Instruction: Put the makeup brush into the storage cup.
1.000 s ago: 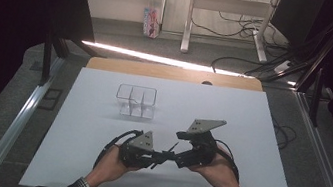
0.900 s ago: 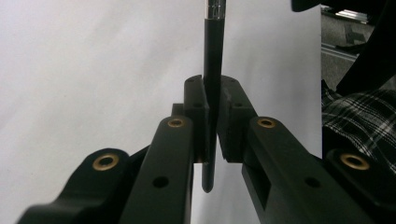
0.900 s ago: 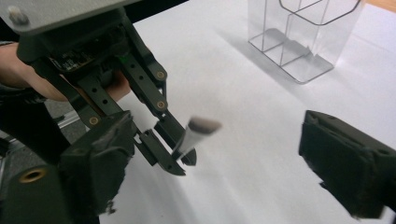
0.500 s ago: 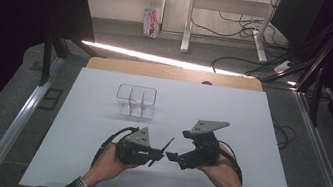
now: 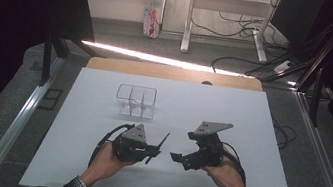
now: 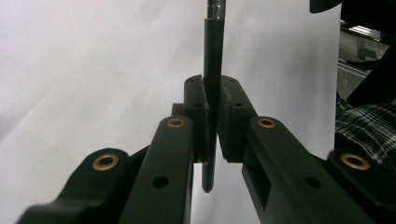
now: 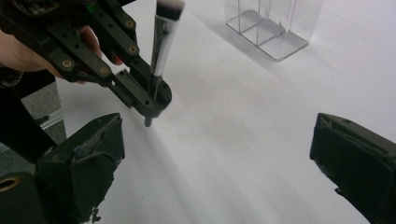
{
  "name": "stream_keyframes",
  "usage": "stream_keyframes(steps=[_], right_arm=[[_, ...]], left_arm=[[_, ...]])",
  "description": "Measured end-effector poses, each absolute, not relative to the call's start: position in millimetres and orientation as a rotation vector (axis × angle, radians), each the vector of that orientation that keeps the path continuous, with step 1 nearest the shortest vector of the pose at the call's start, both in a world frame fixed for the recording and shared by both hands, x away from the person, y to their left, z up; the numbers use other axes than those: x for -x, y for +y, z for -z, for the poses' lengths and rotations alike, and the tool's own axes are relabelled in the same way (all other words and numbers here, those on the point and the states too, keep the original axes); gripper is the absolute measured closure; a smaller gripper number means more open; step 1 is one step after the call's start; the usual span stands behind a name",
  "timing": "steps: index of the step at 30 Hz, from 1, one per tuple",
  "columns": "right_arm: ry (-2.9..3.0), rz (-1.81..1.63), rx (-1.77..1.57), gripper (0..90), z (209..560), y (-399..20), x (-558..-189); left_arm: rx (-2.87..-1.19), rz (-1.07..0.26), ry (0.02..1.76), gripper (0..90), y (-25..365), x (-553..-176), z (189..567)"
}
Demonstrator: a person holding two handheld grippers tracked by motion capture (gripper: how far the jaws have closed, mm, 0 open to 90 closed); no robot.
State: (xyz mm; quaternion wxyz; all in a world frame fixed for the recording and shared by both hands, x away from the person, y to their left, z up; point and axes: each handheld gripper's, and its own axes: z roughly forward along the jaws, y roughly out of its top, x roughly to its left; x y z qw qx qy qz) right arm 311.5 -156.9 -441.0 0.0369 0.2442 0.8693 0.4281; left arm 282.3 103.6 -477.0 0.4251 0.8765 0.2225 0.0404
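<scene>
My left gripper (image 5: 150,149) is shut on a black-handled makeup brush (image 5: 160,143), which slants up and to the right over the white sheet. In the left gripper view the thin black handle (image 6: 212,70) is pinched upright between the pads of that gripper (image 6: 212,116). In the right gripper view the brush (image 7: 163,42) shows a white-tipped head and silver ferrule, held by the left gripper (image 7: 149,95). My right gripper (image 5: 182,159) sits just right of the brush; its jaws have just been opening and stand wide (image 7: 219,168) with nothing between them.
A clear, divided organizer (image 5: 136,101) (image 7: 271,23) stands on the white sheet (image 5: 250,127) beyond the left gripper. A wooden board edge (image 5: 172,73) lies at the back. Metal rails (image 5: 18,120) run along both sides, and cables lie on the floor beyond.
The two grippers met at the brush a second ago. The right gripper's jaws have spread and drawn slightly right, off the brush, which stays in the left gripper.
</scene>
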Motion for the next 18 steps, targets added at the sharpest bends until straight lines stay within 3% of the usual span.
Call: stream_keyframes(steps=[18], right_arm=[[2.609,-1.197,-0.746,0.0,445,-168,-304]], left_arm=[[-2.165,-0.133,0.647,83.8,123,-286,475]])
